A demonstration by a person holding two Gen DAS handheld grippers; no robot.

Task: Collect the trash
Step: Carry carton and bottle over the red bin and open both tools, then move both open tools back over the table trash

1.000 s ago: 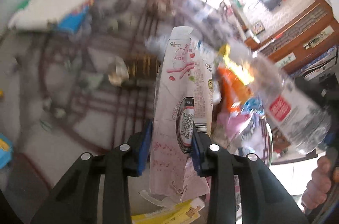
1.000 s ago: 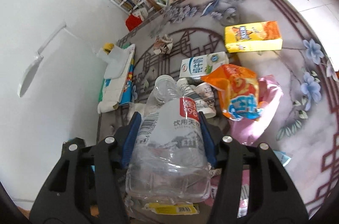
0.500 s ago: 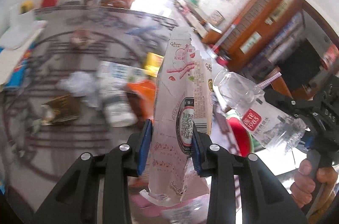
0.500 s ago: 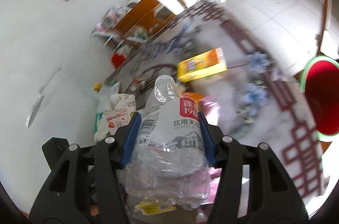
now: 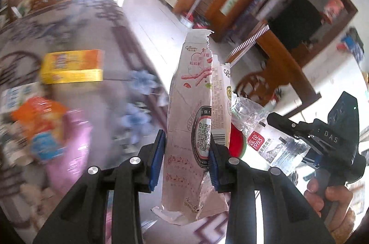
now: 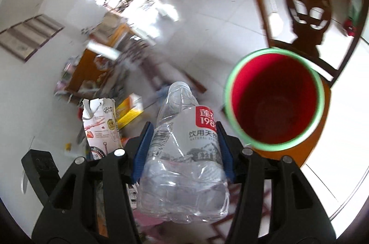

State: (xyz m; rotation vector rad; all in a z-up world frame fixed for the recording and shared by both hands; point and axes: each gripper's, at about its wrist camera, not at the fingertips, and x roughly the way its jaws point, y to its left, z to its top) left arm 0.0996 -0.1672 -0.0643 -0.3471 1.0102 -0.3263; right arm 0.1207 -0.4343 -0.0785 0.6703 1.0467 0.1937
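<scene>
Left gripper [image 5: 186,159]: pads clamped on a flattened pink-and-white carton [image 5: 196,110], held upright, torn top edge uppermost. Right gripper [image 6: 183,148]: pads pressed against both sides of a crumpled clear bottle [image 6: 184,151] with a red label, neck pointing forward. Red bin [image 6: 274,101] with a green rim sits open just right of the bottle's neck in the right wrist view; inside looks bare. Both items are off the floor, side by side. Yellow box [image 5: 71,66], orange wrapper [image 5: 39,114] and pink bag [image 5: 69,151] lie on the patterned rug [image 5: 92,20], blurred.
</scene>
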